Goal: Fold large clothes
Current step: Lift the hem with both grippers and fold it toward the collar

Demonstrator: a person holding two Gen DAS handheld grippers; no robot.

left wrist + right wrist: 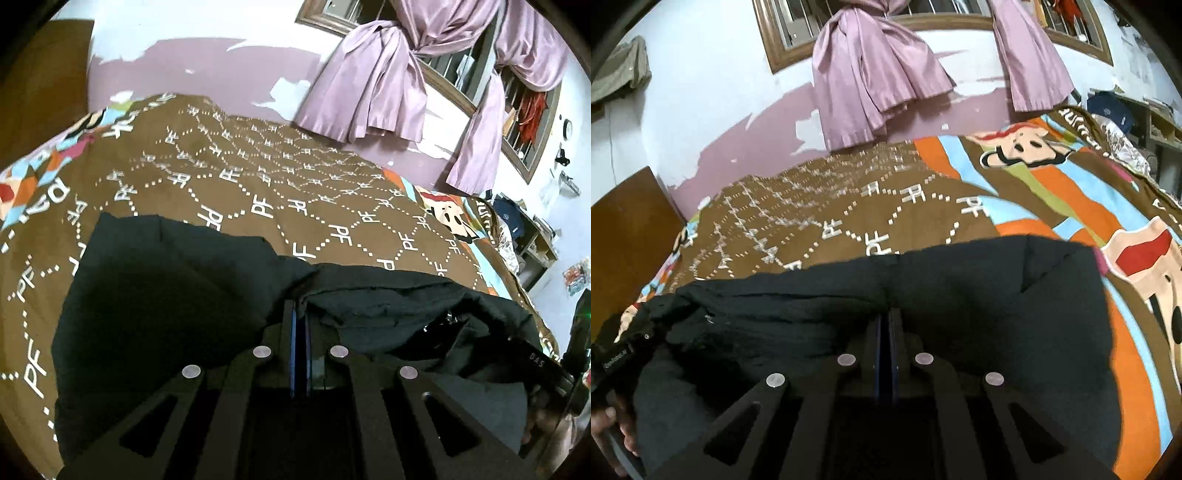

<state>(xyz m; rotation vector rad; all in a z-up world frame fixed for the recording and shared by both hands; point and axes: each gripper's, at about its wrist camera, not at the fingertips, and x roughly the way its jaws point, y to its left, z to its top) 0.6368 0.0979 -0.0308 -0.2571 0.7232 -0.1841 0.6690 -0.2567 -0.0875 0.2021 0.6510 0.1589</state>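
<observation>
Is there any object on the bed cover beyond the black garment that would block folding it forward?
Nothing visible does. Beyond the black garment, the brown bed cover is bare up to the wall. Both grippers are already shut on the garment's edge.

The left gripper (300, 310) points toward twelve o'clock in its own view, tilted downward, its two fingers pressed flat together on a fold of the black garment (177, 295). The right gripper (886, 314) points the same way, tilted downward, fingers likewise clamped on the cloth. At eight o'clock in the right wrist view, a hand (617, 432) grips the other tool's handle.
</observation>
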